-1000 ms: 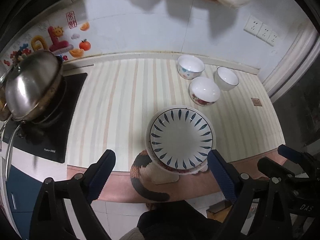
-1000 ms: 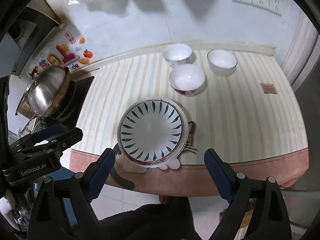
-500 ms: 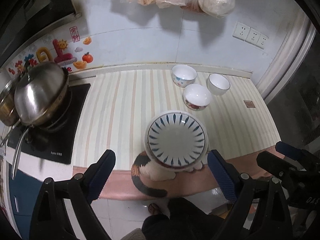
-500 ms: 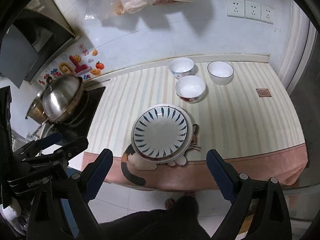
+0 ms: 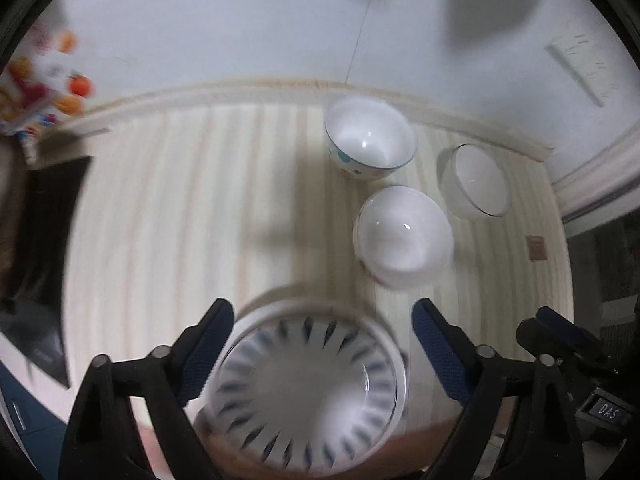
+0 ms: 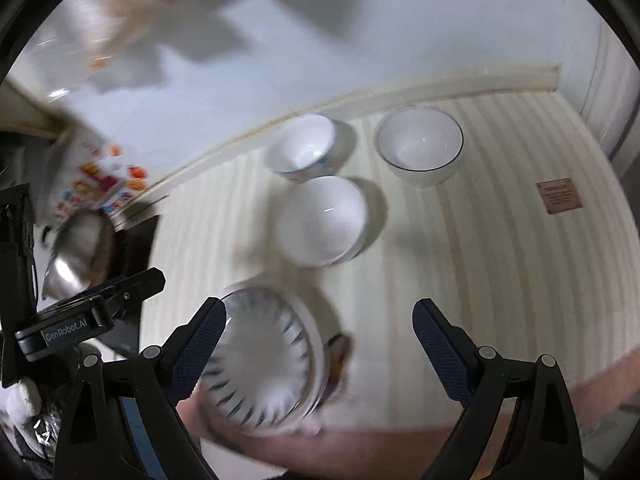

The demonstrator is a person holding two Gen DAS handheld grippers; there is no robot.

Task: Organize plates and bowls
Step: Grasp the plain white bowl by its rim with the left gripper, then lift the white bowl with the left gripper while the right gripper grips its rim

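Note:
A stack of white plates with a blue leaf pattern (image 5: 308,392) sits near the counter's front edge, blurred by motion. My left gripper (image 5: 320,320) hangs over it, jaws wide but closing, the stack below and between them; no pad presses on it. My right gripper (image 6: 320,312) is open and holds nothing, with the plates (image 6: 264,356) under its left finger. Behind stand three white bowls: a dotted one (image 5: 370,142), a middle one (image 5: 404,236) and a right one (image 5: 478,180). The right gripper (image 5: 560,332) shows at the left view's right edge.
A steel pan (image 6: 76,248) rests on a black cooktop (image 5: 36,240) at the left. A small brown square (image 6: 558,196) lies on the striped counter (image 5: 200,220) at the right. A cat-patterned mat (image 6: 340,356) lies under the plates. The tiled wall (image 5: 240,32) closes the back.
Both grippers have dropped and moved forward toward the counter, so plates and bowls look much larger. The left jaws stand slightly narrower. The pan has left the left view.

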